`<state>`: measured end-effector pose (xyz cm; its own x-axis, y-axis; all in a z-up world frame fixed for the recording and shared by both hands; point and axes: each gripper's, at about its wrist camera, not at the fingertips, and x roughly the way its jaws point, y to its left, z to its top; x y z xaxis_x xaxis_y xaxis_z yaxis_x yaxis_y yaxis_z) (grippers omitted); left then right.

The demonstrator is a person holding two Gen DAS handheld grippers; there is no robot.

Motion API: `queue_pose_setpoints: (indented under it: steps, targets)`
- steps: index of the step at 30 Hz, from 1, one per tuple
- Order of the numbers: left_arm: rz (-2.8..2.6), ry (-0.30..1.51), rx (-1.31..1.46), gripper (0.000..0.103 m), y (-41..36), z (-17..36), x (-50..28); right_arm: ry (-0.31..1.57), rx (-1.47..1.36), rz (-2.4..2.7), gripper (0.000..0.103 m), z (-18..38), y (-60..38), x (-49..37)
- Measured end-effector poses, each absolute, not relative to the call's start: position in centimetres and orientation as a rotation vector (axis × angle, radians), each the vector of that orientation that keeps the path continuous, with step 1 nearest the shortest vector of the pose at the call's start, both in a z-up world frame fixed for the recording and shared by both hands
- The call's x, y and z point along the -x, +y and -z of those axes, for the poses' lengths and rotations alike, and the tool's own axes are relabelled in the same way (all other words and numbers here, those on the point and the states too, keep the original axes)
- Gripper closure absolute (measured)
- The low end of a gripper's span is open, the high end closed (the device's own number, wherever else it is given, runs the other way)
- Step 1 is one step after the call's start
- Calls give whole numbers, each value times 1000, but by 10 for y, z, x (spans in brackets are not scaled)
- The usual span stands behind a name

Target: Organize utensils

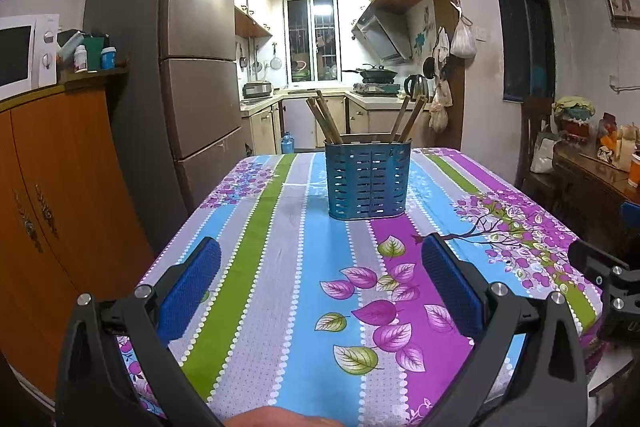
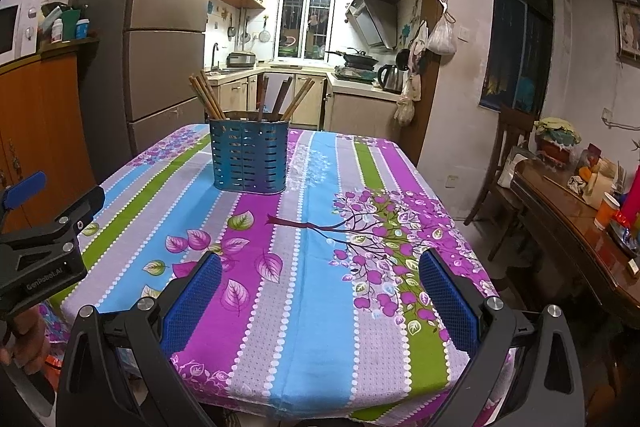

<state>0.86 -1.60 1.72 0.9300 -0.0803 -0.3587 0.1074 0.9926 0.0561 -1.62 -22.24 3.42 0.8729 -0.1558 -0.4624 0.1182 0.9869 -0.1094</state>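
A blue slotted utensil holder stands upright toward the far end of the table with the striped floral cloth; it also shows in the right wrist view. Several wooden chopsticks stand in it, some leaning left and some leaning right. My left gripper is open and empty, over the near part of the table, well short of the holder. My right gripper is open and empty, over the near edge, right of the left gripper. No loose utensils lie on the cloth.
An orange wooden cabinet with a microwave stands left, a grey fridge behind it. A dark wooden side table with clutter and a chair stand right. The kitchen doorway is beyond the table.
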Motion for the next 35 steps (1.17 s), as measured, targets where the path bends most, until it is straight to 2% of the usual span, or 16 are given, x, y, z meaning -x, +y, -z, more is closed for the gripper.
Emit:
queue_pose_setpoints:
  steps: [35]
  targets:
    - [94,252,-37,6,-8,-36,11,442,56,133,5,-40,-224,23]
